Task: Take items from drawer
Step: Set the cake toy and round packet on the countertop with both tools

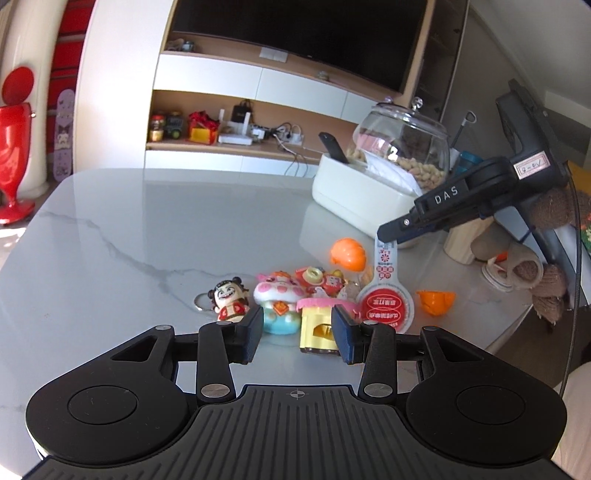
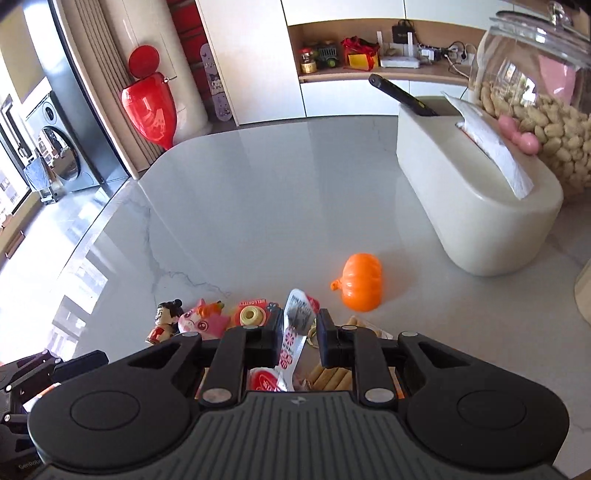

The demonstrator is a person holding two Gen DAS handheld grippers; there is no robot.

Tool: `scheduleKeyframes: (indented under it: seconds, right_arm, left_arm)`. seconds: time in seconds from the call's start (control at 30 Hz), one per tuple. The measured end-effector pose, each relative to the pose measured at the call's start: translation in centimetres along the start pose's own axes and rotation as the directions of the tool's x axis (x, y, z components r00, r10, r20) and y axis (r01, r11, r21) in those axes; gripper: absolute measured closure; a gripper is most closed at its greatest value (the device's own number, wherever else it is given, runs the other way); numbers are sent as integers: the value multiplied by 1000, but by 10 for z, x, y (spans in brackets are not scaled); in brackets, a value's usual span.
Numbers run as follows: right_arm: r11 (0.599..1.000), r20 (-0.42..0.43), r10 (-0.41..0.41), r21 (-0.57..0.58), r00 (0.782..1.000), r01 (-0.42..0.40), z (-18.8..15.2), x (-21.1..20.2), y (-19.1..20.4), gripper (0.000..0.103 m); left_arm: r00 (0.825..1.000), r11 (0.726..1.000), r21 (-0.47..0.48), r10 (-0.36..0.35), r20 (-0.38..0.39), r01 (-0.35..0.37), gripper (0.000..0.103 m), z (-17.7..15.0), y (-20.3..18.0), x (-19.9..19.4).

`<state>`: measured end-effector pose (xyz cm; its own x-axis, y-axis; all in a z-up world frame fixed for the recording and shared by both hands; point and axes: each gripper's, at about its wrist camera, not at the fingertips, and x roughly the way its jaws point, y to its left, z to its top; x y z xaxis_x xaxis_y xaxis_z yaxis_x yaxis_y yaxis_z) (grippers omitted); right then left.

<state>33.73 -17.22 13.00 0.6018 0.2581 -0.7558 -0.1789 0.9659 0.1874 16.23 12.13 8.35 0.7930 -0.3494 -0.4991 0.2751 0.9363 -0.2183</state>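
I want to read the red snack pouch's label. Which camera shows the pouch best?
The left wrist view: the whole snack pouch hangs from the right gripper, round label facing the camera. The right wrist view shows it edge-on and partly hidden.

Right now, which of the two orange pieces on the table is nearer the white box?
The rounded orange piece, just left of the right tongs' packet. The other orange piece lies farther right, nearer the table edge.

A home living room: television (image 1: pixel 295 33), shelving (image 1: pixel 236 147), marble table (image 1: pixel 147 221).
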Motion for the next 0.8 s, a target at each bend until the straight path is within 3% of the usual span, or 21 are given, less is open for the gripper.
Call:
scheduleKeyframes:
  seconds: [0.2,0.33,0.5,0.63,0.8]
  right_arm:
    - [995,33,-37,-91,999,40,-3,-14,22,78]
    - [994,61,-58,-91,996,63,-6,-25,19,74]
    - [985,79,-56,-160,995,68,-39,-51,1,70]
    - [966,31,-44,-252,999,51,-78,-57,-6,64]
    - [969,-80,10,-245,997,-29,-114,-46,1,64]
  left_arm:
    - [1000,1000,16,-13,-15,13,59,-2,-6,4]
    - [999,999,33,-30,-26,31,59,-3,-10,6]
    - [998,997,60,-42,-49,45,59,-8,-16,9]
    - [996,997,67,-21,-84,26,59,-11,-23,17]
    - [991,988,150,41,-127,-21,58,-19,-41,26]
